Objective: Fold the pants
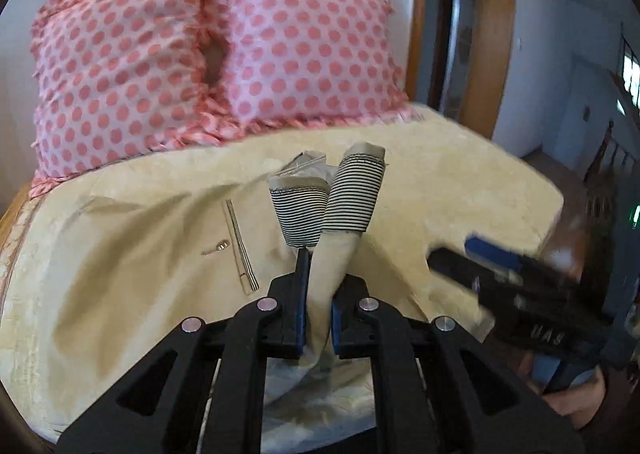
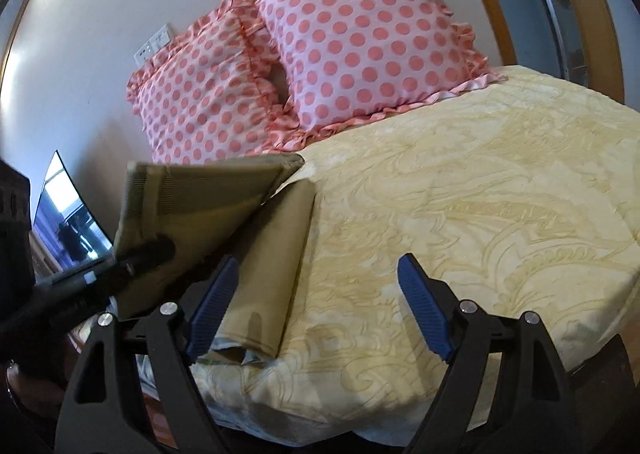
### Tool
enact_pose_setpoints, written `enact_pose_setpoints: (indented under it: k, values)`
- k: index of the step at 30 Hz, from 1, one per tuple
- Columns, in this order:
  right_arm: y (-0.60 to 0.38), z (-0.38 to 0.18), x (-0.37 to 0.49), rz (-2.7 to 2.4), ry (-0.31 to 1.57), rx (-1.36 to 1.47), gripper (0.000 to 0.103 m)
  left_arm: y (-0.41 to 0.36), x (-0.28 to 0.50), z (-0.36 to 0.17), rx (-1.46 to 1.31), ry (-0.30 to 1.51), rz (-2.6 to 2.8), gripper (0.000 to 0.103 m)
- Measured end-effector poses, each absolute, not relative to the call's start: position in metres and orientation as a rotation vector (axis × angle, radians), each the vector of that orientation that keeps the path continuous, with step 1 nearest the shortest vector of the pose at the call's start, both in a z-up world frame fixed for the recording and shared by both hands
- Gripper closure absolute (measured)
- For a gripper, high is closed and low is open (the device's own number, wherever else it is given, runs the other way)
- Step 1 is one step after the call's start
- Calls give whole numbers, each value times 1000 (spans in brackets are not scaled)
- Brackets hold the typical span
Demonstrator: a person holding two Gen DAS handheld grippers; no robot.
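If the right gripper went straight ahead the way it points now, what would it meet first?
Probably the yellow bedspread: the open right gripper points over bare cover, with the khaki pants just left of its line. The polka-dot pillows lie beyond; depth is unclear.

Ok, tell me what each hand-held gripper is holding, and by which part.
The left hand-held gripper pinches the khaki pants by a bunched fold below the striped-lined waistband. The right hand-held gripper is open, holding nothing.

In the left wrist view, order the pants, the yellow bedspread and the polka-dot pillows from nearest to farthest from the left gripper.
1. Pants, pinched between the left gripper fingers.
2. Bedspread, underneath and beyond.
3. Pillows, at the far end against the wall.
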State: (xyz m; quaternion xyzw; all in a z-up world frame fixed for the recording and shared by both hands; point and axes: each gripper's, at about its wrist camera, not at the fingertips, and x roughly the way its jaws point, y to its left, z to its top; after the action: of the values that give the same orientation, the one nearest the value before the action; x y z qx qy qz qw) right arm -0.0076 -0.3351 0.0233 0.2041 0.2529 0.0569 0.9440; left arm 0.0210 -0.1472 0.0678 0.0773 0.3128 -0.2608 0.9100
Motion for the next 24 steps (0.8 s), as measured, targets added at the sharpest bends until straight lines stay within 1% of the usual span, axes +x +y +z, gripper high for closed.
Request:
enact_pose_setpoints:
  k: [3, 5, 6, 8, 9, 10, 11, 12, 14, 16, 19, 22, 24]
  values:
    - [-339, 29, -6, 99, 507, 406, 22, -164, 20, 44, 227, 692, -551, 94]
    - [-341, 37, -6, 92, 494, 391, 22, -161, 15, 39, 247, 695, -549, 93]
    - [-342, 40, -5, 90, 485, 386, 22, -157, 15, 40, 242, 692, -559, 91]
    - [-344, 51, -5, 97, 460, 378, 22, -144, 16, 43, 218, 702, -601, 83]
    - [-344, 56, -3, 102, 450, 373, 22, -137, 14, 44, 201, 707, -635, 68]
    - [-343, 63, 0, 116, 440, 368, 22, -128, 14, 45, 190, 712, -671, 27]
    - [-340, 69, 2, 140, 431, 367, 22, -111, 10, 47, 181, 687, -704, 6]
    - [-336, 74, 5, 170, 428, 365, 22, -105, 4, 49, 178, 657, -716, 1]
    - [-320, 80, 14, 267, 445, 353, 22, -87, -18, 56, 175, 607, -732, 1]
    - [-300, 81, 26, 369, 479, 333, 21, -69, -21, 67, 137, 571, -705, 1]
    - [-269, 72, 45, 479, 557, 308, 20, -30, 1, 79, 58, 536, -528, 1]
    - [-251, 53, 61, 485, 659, 299, 18, -2, 31, 69, -16, 598, -390, 1]
    - [-250, 33, 68, 456, 752, 317, 17, 12, 48, 51, -46, 680, -322, 1]
